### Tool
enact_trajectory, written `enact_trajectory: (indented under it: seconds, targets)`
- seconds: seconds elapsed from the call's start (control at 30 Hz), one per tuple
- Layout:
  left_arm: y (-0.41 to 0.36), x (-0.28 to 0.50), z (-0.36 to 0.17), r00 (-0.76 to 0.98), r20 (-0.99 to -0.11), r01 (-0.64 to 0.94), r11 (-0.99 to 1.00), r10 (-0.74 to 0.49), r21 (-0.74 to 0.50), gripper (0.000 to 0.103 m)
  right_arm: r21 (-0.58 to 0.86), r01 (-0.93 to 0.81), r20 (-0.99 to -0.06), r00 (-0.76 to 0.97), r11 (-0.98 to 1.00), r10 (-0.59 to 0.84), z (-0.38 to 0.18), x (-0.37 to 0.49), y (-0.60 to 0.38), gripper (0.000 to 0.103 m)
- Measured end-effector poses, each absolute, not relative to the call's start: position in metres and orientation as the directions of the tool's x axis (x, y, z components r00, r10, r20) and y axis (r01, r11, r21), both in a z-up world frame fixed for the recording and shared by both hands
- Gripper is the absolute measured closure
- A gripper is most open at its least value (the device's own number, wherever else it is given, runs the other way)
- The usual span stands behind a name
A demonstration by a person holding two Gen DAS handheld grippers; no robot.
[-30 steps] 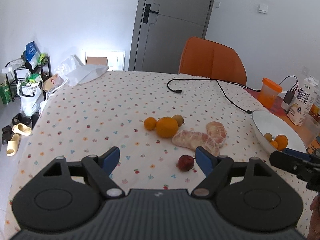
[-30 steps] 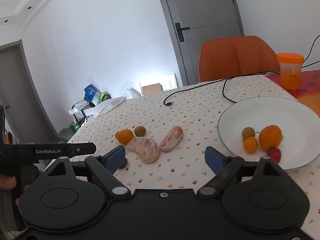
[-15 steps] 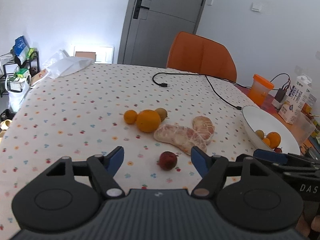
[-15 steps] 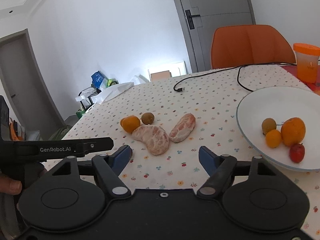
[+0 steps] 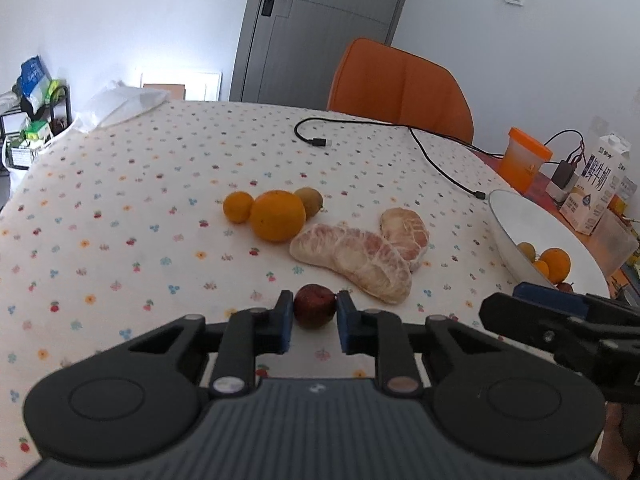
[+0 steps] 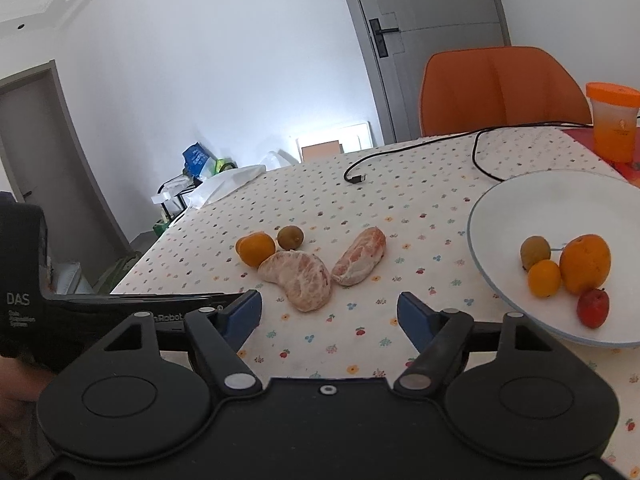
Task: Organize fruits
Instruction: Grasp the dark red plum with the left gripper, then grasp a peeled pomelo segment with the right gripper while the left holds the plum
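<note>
Both tongs reach over the tabletop (image 5: pixel 120 200) with its white cloth of small printed flowers. Left tongs (image 5: pixel 312 316) have just clamped their blue pads against either side of a small dark-red round fruit (image 5: pixel 315 305), which sits on the cloth directly between them. From that fruit, two peeled pink pomelo pieces (image 5: pixel 356 256) lie at about one o'clock; a large orange (image 5: pixel 277 215), a small tangerine (image 5: pixel 238 207) and a brown kiwi (image 5: pixel 309 201) sit together at about eleven o'clock, farther off. Right tongs (image 6: pixel 330 314) stand parted with nothing between the pads, only bare cloth, the pomelo pieces just beyond them at twelve o'clock. At their three o'clock lies a wide white plate (image 6: pixel 520 200) holding a kiwi, a small tangerine, an orange and a red fruit grouped together. A black cable (image 5: pixel 440 160) trails across the far cloth toward an orange chair (image 5: pixel 400 84).
</note>
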State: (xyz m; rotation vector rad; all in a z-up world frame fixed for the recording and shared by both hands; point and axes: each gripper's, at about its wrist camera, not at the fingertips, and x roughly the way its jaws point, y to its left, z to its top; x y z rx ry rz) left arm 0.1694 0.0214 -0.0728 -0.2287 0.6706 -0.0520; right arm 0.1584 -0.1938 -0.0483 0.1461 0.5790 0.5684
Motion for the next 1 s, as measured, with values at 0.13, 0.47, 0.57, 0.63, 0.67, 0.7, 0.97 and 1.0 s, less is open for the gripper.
enact_trajectory:
  seconds: [0.13, 0.47, 0.57, 0.63, 0.67, 0.7, 0.97, 1.0]
  targets:
    - [0.026, 0.168, -0.068, 0.792, -0.602, -0.044, 0.975, -0.099, -0.219, 0.082, 0.288, -0.479, -0.478, 0.678, 0.829, 0.558, -0.050, 0.164, -0.191, 0.029]
    - [0.047, 0.165, -0.060, 0.803, -0.595, -0.108, 0.975, -0.029, -0.193, 0.082, 0.271, -0.503, -0.516, 0.644, 0.821, 0.565, -0.063, 0.186, -0.173, 0.029]
    - [0.055, 0.162, -0.057, 0.808, -0.589, -0.133, 0.973, -0.004, -0.189, 0.082, 0.258, -0.515, -0.527, 0.634, 0.818, 0.566, -0.067, 0.194, -0.165, 0.029]
    - [0.061, 0.160, -0.055, 0.810, -0.587, -0.150, 0.971, 0.013, -0.185, 0.082, 0.256, -0.519, -0.535, 0.627, 0.815, 0.567, -0.070, 0.199, -0.161, 0.030]
    - [0.064, 0.159, -0.054, 0.811, -0.585, -0.157, 0.970, 0.020, -0.184, 0.082, 0.256, -0.519, -0.537, 0.625, 0.816, 0.566, -0.071, 0.201, -0.159, 0.031]
    - [0.066, 0.158, -0.053, 0.812, -0.582, -0.164, 0.969, 0.027, -0.184, 0.082, 0.250, -0.520, -0.535, 0.629, 0.817, 0.564, -0.071, 0.202, -0.158, 0.031]
    - [0.075, 0.155, -0.052, 0.815, -0.578, -0.181, 0.965, 0.039, -0.191, 0.082, 0.238, -0.550, -0.540, 0.611, 0.801, 0.579, -0.071, 0.204, -0.149, 0.058]
    - [0.075, 0.154, -0.052, 0.815, -0.578, -0.181, 0.964, 0.038, -0.192, 0.082, 0.238, -0.551, -0.542, 0.608, 0.800, 0.580, -0.071, 0.203, -0.149, 0.066]
